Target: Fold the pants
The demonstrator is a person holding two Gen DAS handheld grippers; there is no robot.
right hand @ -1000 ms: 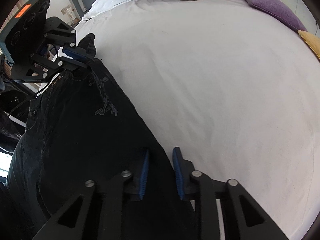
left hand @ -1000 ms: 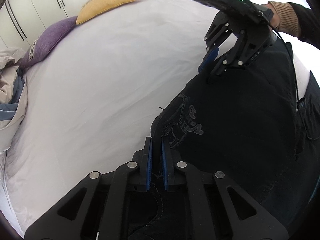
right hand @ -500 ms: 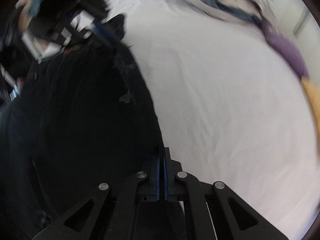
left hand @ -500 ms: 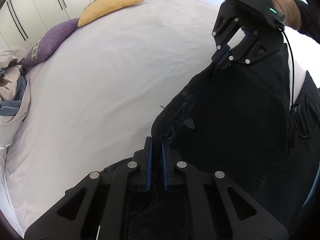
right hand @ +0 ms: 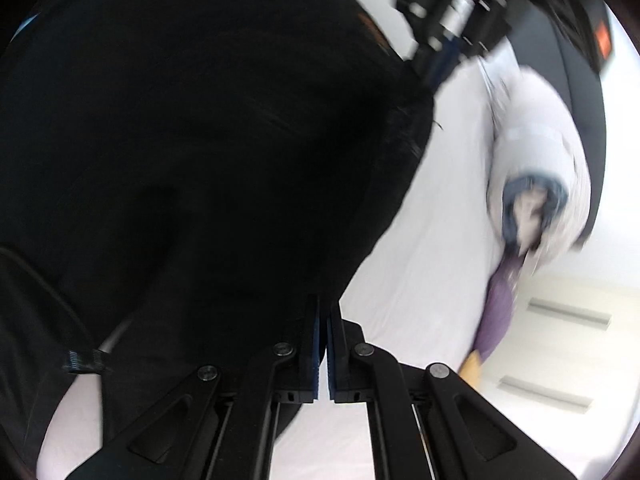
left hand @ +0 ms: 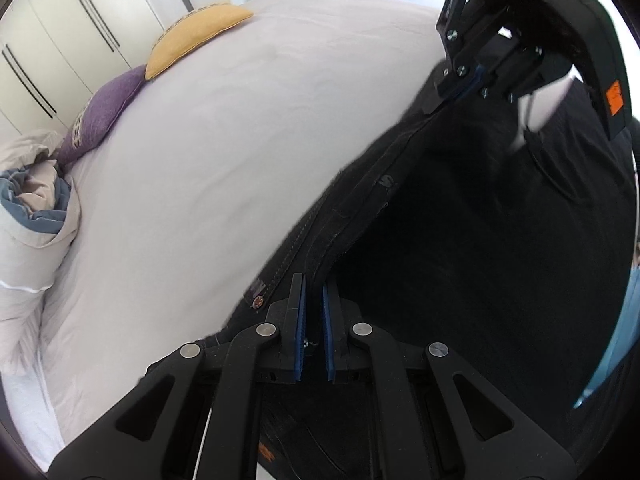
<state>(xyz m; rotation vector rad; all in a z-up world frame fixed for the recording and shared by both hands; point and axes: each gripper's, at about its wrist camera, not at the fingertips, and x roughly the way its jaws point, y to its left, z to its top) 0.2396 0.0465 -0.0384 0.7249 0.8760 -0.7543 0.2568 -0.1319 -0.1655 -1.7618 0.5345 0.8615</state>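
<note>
**Black pants held at two points over the bed**

Across the near right side of the bed, the black pants (left hand: 480,240) hang and drape as a broad dark sheet of heavy, denim-like cloth, their left edge running as a doubled, stitched seam with pale thread and a small round metal rivet near its lower end. In the right wrist view the same cloth (right hand: 192,152) fills most of the frame, matte and nearly featureless, with a frayed edge on its right side.

Both hand-held grippers are clamped on this edge. The left hand-held gripper (left hand: 313,320) has its ribbed blue pads drawn close with the seam rising from between them. The right hand-held gripper (left hand: 476,80), black and angular with an orange patch on its housing, pinches the fabric's far corner; in its own view its fingers (right hand: 323,344) stand almost together with cloth at their tips.

Under the pants lies the smooth white bed sheet (left hand: 220,160), lightly creased. Along its far edge sit a purple knitted cushion (left hand: 104,112) and a mustard-yellow cushion (left hand: 196,36), both lens-shaped. A rumpled cream and blue duvet (left hand: 36,208) is bunched at the left. Pale wardrobe doors (left hand: 68,32) with long dark handles stand behind.
</note>
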